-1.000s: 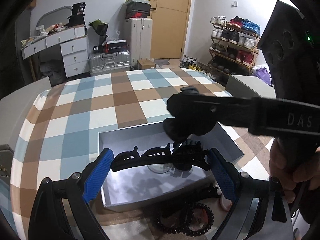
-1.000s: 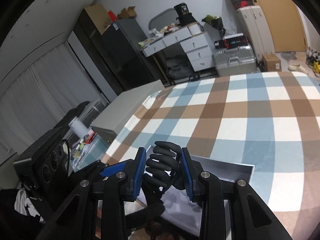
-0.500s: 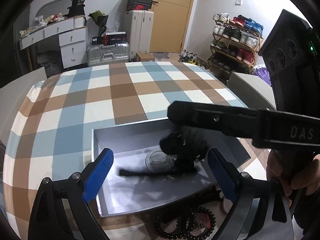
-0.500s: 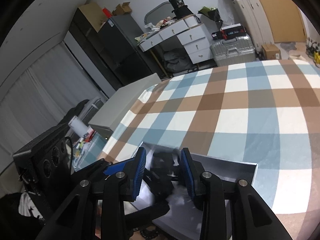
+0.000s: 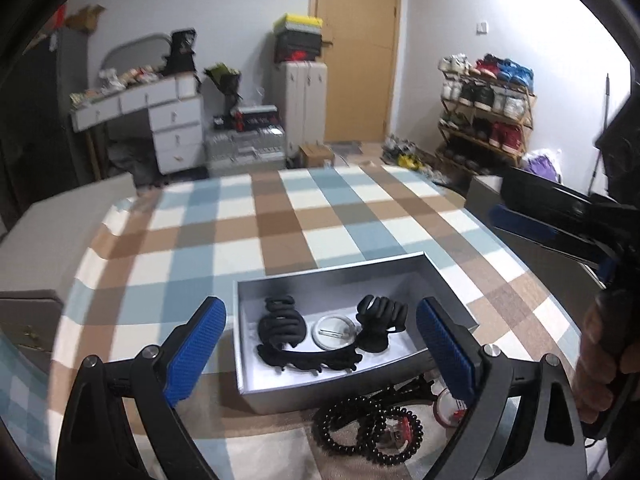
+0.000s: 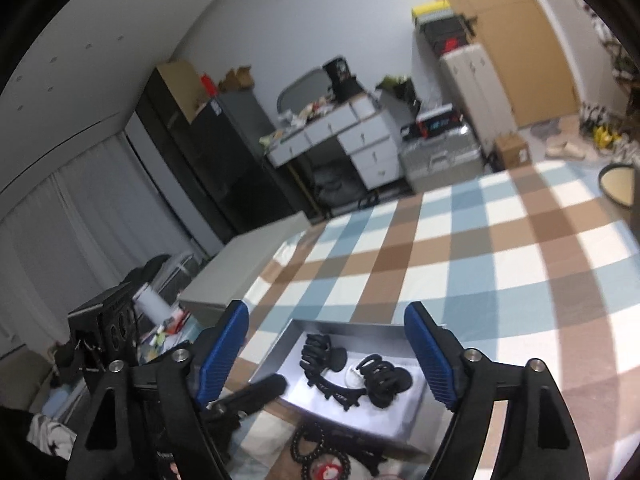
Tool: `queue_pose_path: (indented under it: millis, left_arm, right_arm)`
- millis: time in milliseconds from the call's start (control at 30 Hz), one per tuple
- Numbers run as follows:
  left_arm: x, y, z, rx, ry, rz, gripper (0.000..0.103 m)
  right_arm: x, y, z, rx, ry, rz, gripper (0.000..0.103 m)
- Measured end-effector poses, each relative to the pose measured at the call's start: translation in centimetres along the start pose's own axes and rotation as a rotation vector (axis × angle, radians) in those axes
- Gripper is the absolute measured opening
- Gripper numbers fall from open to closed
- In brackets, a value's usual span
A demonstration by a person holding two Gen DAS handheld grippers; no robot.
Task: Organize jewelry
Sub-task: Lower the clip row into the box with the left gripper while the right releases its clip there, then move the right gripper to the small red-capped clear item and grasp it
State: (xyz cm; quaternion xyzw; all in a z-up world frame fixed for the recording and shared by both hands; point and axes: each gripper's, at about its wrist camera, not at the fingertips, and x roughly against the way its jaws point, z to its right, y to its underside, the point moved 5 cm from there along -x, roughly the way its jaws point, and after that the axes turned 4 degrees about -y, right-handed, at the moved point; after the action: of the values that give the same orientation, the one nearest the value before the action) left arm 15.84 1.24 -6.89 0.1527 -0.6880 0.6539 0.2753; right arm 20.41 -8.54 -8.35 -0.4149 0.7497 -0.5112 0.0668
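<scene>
A grey open box (image 5: 448,280) (image 6: 280,356) sits on the checked tablecloth. In it lie black claw hair clips (image 5: 282,326) (image 5: 380,320) (image 6: 320,356) (image 6: 384,376), a long curved black clip (image 5: 312,358) and a round clear badge (image 5: 334,332). My left gripper (image 5: 320,356) is open and empty, above the box's near side. My right gripper (image 6: 326,356) is open and empty, raised above the box; it also shows at the right of the left wrist view (image 5: 560,224). Black bead bracelets (image 5: 368,432) (image 6: 320,460) lie in front of the box.
A small red and white round item (image 5: 450,410) lies beside the bracelets. The checked tablecloth (image 5: 280,232) stretches beyond the box. A grey lid or box (image 6: 248,264) sits at the table's left edge. Drawers, suitcases and a shoe rack stand in the room behind.
My left gripper let go of the long black clip and my right gripper let go of the claw clip; both lie in the box. Both grippers opened and pulled back upward.
</scene>
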Motion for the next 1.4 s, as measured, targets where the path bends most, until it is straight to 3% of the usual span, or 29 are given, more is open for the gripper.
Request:
queue_pose_path:
  millis: [233,433,600,933,1167,1400]
  left_arm:
    - [3.3,-0.1,0.2,0.000,-0.038,0.120,0.094]
    - [5.0,1.2,0.0,0.045,-0.038,0.126,0.094]
    - [5.5,2.8,-0.3,0.102,-0.031,0.120,0.094]
    - [4.3,7.5,-1.0,0.168,-0.052,0.039,0.094]
    - [4.2,9.3,-1.6,0.206,-0.047,0.010,0.094]
    - [4.0,10.4,-2.0,0.227,-0.037,-0.016,0.094]
  right_arm:
    - [4.1,1.0,-2.0,0.070,0.042,0.077,0.092]
    - [7.2,2.2,-3.3,0.140,0.103,0.148,0.102]
    - [8.5,3.7,-3.7,0.175,0.129,0.153,0.102]
    - [7.7,8.6,-1.8,0.162,0.190,0.040,0.102]
    - [4.7,12.6,-0.6,0.138,0.190,-0.129,0.101]
    - [2.1,14.2,0.1,0.115,0.191,-0.235,0.085]
